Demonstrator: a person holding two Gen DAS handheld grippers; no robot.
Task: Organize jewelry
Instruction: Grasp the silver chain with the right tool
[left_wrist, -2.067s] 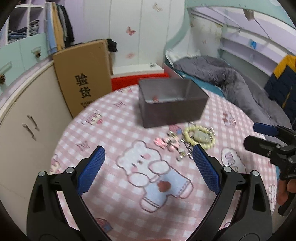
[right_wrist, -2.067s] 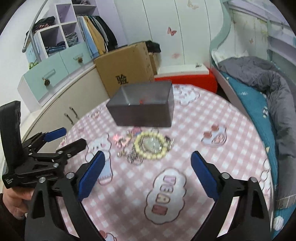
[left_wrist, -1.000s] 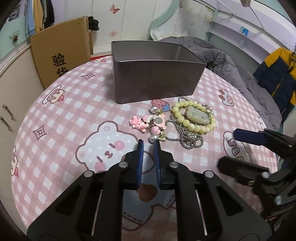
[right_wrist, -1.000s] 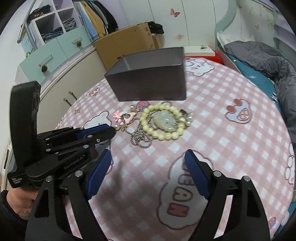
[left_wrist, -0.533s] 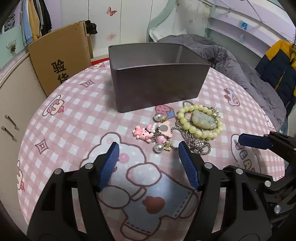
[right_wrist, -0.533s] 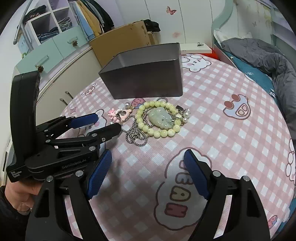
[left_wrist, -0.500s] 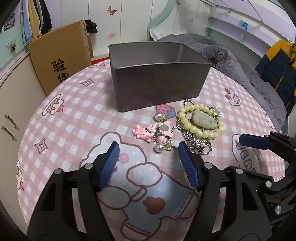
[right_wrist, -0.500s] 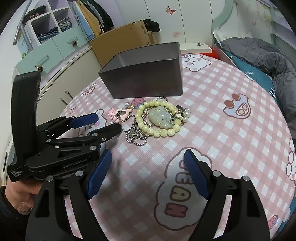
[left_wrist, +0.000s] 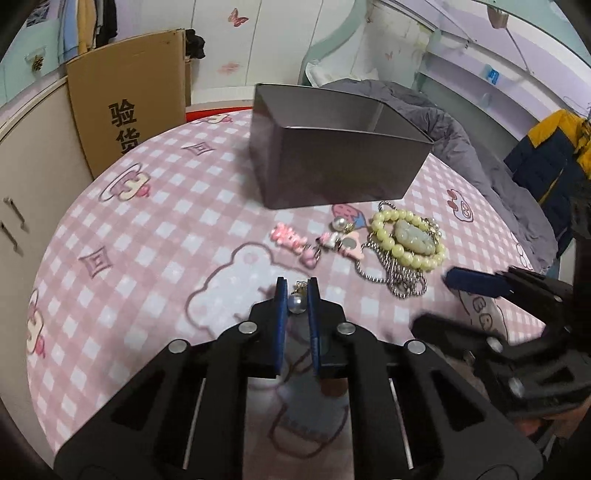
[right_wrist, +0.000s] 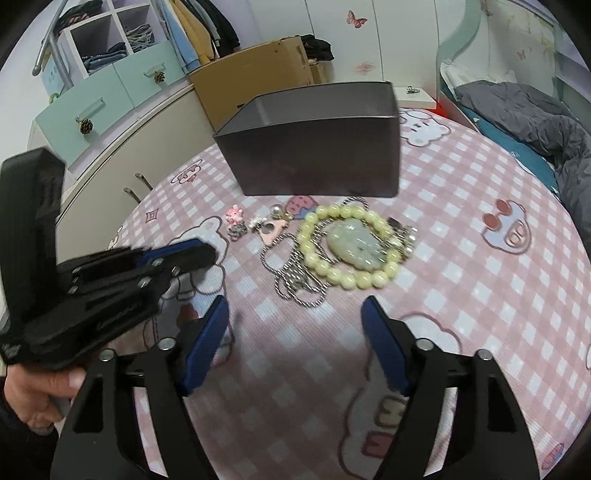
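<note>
With left gripper (left_wrist: 295, 295) clamped on pearl earring (left_wrist: 296, 302) near of the jewelry pile (left_wrist: 373, 245), right gripper (right_wrist: 295, 321) spread apart, grey box (left_wrist: 332, 162) far, bare tablecloth (left_wrist: 147, 258) left.

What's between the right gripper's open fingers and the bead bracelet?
In the right wrist view, bare checked tablecloth runs ahead of the right gripper, then a silver chain lying against the near edge of the bead bracelet.

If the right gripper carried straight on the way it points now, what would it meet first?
Most likely the silver chain, then the yellow-green bead bracelet. The right gripper is open; its height above the table is unclear.
</note>
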